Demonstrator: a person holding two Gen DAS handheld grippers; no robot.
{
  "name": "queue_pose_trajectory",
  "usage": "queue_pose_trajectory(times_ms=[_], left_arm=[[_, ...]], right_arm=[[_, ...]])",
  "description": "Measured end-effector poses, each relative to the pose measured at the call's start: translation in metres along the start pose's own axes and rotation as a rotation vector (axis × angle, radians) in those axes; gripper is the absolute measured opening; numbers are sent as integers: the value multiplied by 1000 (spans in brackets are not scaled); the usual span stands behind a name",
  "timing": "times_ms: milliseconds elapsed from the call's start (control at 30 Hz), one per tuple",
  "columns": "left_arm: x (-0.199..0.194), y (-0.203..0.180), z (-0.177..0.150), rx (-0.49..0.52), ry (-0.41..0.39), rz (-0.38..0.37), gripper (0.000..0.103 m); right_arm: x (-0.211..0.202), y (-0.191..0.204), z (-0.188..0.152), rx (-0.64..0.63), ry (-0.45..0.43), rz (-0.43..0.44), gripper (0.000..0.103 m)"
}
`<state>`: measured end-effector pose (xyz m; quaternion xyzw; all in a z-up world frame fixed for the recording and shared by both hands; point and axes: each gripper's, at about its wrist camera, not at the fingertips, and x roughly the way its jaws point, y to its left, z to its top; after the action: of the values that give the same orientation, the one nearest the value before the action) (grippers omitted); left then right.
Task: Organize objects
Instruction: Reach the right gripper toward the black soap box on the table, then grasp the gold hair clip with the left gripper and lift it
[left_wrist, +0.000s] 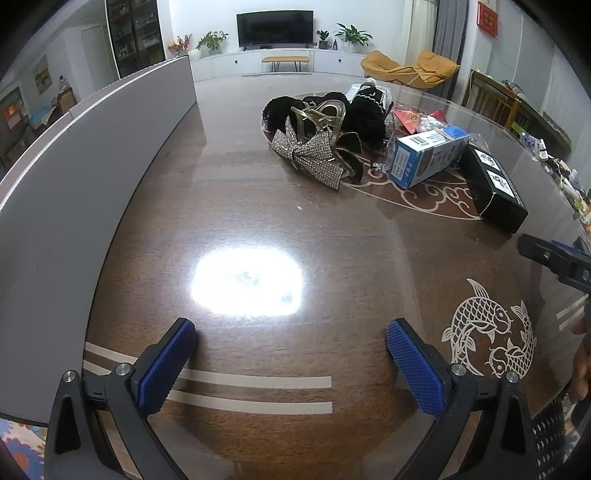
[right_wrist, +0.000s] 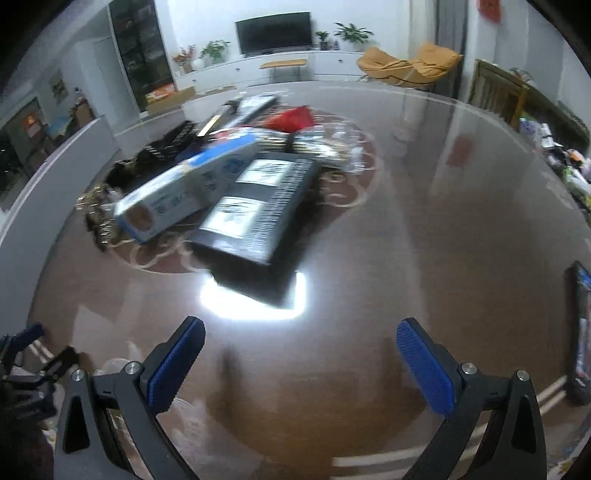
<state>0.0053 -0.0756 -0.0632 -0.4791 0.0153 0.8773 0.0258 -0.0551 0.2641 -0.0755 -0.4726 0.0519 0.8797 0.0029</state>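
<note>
A pile lies on the round wooden table (left_wrist: 258, 206). It holds a rhinestone bow (left_wrist: 312, 157), a clear high-heel shoe (left_wrist: 319, 118), black ruffled fabric (left_wrist: 364, 120), a blue-and-white box (left_wrist: 424, 155) and a black box (left_wrist: 493, 184). My left gripper (left_wrist: 290, 363) is open and empty, well short of the pile. My right gripper (right_wrist: 301, 367) is open and empty, facing the black box (right_wrist: 258, 206) and the blue-and-white box (right_wrist: 188, 188). The right wrist view is blurred by motion. The right gripper also shows in the left wrist view (left_wrist: 557, 258) at the right edge.
A tall grey panel (left_wrist: 74, 192) stands along the table's left side. A red packet (left_wrist: 406, 118) and small clutter lie behind the boxes. A dark flat object (right_wrist: 581, 332) lies at the table's right edge. Fish inlays (left_wrist: 487, 332) mark the table.
</note>
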Motion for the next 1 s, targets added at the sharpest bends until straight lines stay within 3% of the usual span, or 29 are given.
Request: queue_pose_trajectory(times_ms=[167,367,500,600,667,867,967,1000], left_arm=[[2,0,3,-5,18,3,103],[10,-8,14,-3,11,1,103],[22,-7,34,-35,49,11,103],[27,-2,59,-125,62,-87,103],[28,-1,75,-162,41,-110,103],[39,-3,121,-219,-68,-20,103],[60,3,134,-243,-50,-8,103],[67,4,136,-237,-40,-8,95]], right_arm=[[27,15,24,16,13,15,103],[37,24,23,-68,4,-76,103],[33,19,19,-62,-15,-72,103],[32,18,18,-57,-20,-76,103],[34,17,20,-55,-22,-77,103],[34,17,20,-55,-23,-78,103],[34,16,19,-55,-23,-79,103],[35,16,20,-55,-23,-79,103]])
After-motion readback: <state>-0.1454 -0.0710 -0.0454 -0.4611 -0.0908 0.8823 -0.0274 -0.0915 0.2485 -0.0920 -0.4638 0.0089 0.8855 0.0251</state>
